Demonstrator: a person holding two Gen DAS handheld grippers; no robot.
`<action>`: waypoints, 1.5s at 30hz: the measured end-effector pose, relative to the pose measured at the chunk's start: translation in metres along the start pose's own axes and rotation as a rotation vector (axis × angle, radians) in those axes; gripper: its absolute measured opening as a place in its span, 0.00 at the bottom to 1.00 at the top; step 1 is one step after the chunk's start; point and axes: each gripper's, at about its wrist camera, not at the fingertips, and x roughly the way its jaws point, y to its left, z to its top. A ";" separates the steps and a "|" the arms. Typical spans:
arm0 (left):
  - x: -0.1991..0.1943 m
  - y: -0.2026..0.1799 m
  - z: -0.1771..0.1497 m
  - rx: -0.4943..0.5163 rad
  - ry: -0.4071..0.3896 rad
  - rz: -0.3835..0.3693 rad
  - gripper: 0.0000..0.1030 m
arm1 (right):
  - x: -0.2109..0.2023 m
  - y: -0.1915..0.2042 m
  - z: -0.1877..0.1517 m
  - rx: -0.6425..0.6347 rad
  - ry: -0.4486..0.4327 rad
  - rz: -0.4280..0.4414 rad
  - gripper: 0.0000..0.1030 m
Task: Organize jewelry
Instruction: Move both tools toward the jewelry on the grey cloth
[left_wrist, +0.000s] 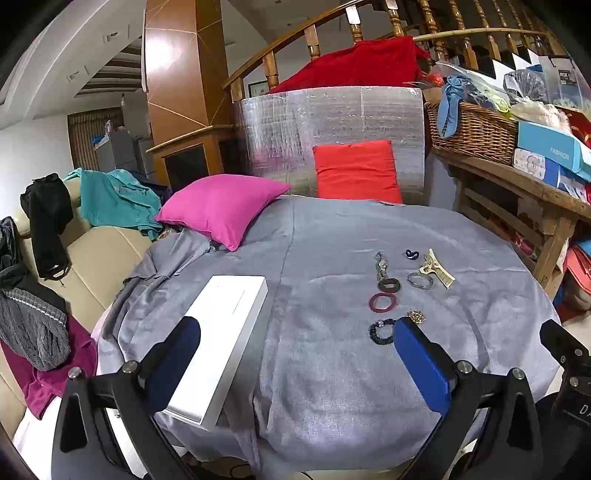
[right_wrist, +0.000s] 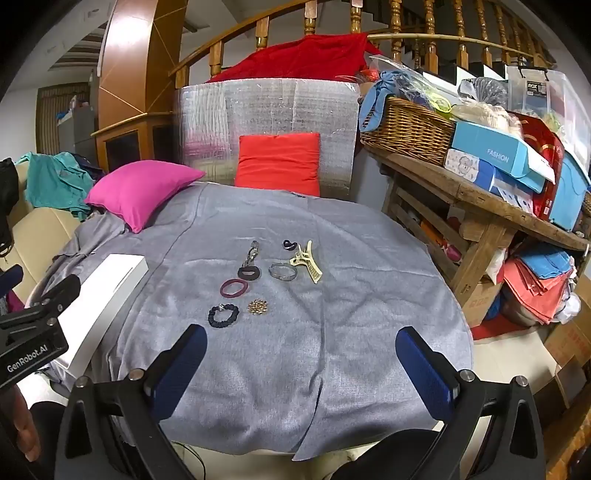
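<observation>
- The left gripper (left_wrist: 295, 354), blue-padded with black arms, hangs above the near edge of the round table draped in grey cloth (left_wrist: 332, 369); its jaws stand wide apart and hold nothing; the right gripper (right_wrist: 301, 363) of the same build is likewise spread wide and empty, so I judge no piece has been picked up yet.
- The jewelry lies loose in a small cluster right of the table's middle: a black beaded bracelet (right_wrist: 222, 315) nearest, a gold flower-shaped brooch (right_wrist: 258, 307) just beside it, a maroon ring-shaped bangle (right_wrist: 233, 288), a black oval hair tie (right_wrist: 248, 273), a clear grey bangle (right_wrist: 283, 271), a cream plastic claw clip (right_wrist: 306, 260) touching that bangle, a small dark blue loop (right_wrist: 290, 244) and a metal-link wristwatch (right_wrist: 252, 253) farthest off.
- The flat white rectangular box (left_wrist: 218, 343) sits closed at the table's left side, well apart from the cluster and partly under the left gripper's left finger; presumably it is the container for the pieces (its lid looks shut, so opening it likely comes first).
- Each gripper seems placed by role; left near the box, right facing the pieces.
</observation>
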 end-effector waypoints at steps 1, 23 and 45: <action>0.000 0.000 0.000 0.002 0.000 0.000 1.00 | 0.000 0.000 0.000 0.001 0.000 0.002 1.00; 0.002 -0.002 -0.003 0.008 0.006 -0.005 1.00 | 0.003 -0.001 -0.001 0.002 0.008 0.006 1.00; 0.006 -0.003 -0.005 0.001 0.070 -0.022 1.00 | 0.006 -0.002 -0.004 0.004 0.021 0.008 1.00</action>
